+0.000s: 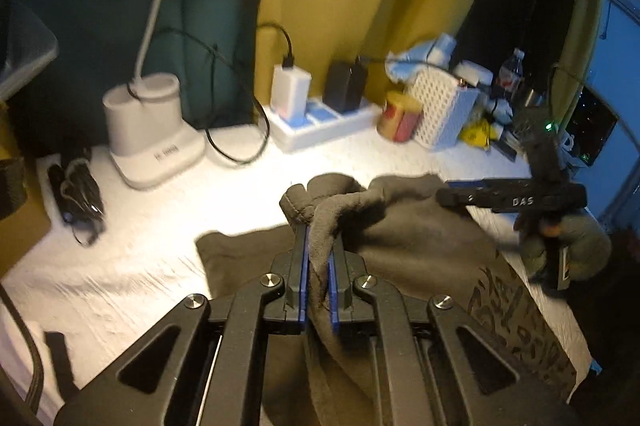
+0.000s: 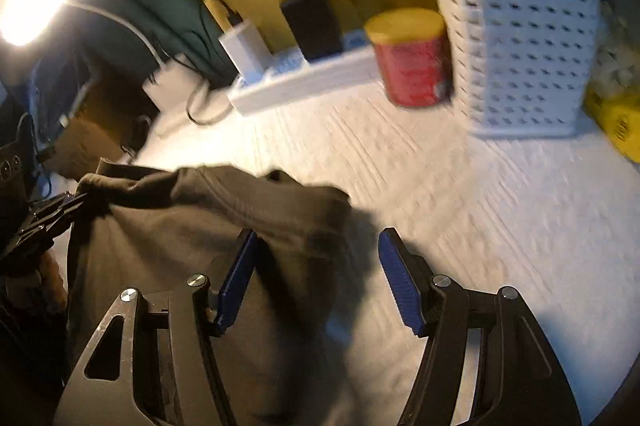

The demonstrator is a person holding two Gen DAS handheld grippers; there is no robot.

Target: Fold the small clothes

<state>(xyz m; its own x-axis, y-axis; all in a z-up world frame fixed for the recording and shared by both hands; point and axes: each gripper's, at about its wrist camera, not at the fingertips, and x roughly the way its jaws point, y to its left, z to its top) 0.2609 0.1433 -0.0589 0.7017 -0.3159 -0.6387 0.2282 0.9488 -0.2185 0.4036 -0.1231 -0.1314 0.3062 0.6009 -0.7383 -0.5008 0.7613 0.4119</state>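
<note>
A dark grey garment with a printed pattern lies on the white tabletop. My left gripper is shut on a bunched edge of it, and the cloth stands up between the blue pads. In the left wrist view my right gripper hovers at the garment's far right side, held by a gloved hand. In the right wrist view the right gripper stands open over a corner of the garment; its pads do not press the cloth. The left gripper shows at the left edge, pinching the fabric.
Along the back stand a white lamp base, a power strip with chargers, a red can with a yellow lid and a white perforated basket. A coiled black cable lies at the left.
</note>
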